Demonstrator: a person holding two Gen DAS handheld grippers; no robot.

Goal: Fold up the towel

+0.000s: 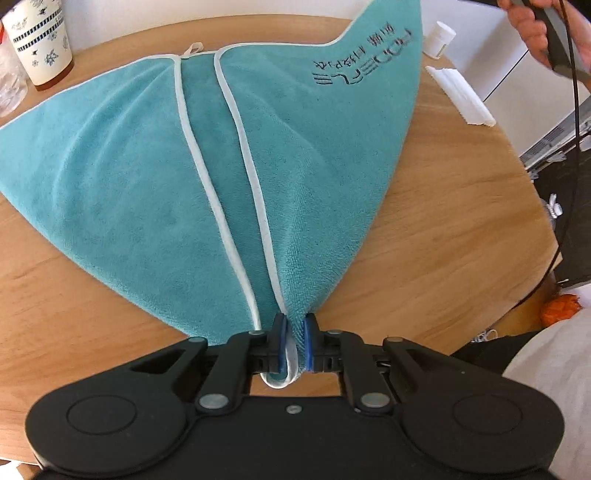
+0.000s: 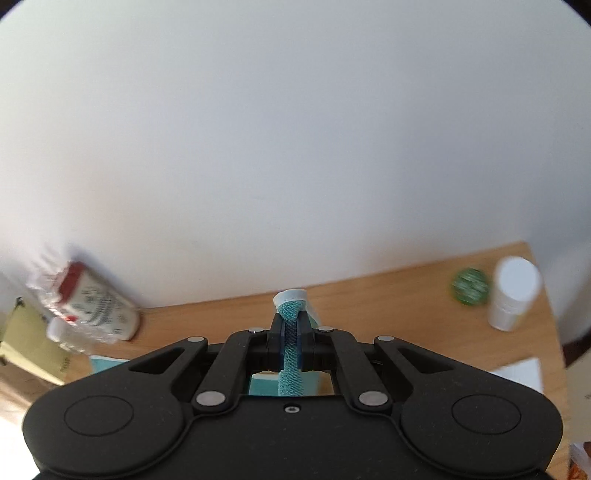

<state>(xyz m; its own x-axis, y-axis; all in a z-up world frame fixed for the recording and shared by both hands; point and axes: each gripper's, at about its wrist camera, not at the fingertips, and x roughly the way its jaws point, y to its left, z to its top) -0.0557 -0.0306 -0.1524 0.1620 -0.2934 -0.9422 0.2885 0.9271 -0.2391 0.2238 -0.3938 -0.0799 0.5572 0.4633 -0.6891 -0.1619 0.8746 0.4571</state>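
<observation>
A teal towel [image 1: 147, 177] with white piping and dark embroidered lettering lies partly spread on the round wooden table [image 1: 443, 221]. My left gripper [image 1: 295, 325] is shut on a near corner of it, the cloth bunched between the blue pads. The towel's far right corner rises out of the top of the left wrist view, beside a hand [image 1: 532, 29] gripping a black handle. In the right wrist view my right gripper [image 2: 291, 321] is shut on a teal towel corner [image 2: 291, 306], its white hem poking past the tips, held above the table [image 2: 388, 306].
A patterned paper cup [image 1: 40, 44] and crinkled plastic stand at the far left. A white bottle [image 1: 439, 38] and a white folded strip [image 1: 461, 96] lie at the far right. A green round object [image 2: 471, 286] sits by the bottle [image 2: 511, 291]. A white wall backs the table.
</observation>
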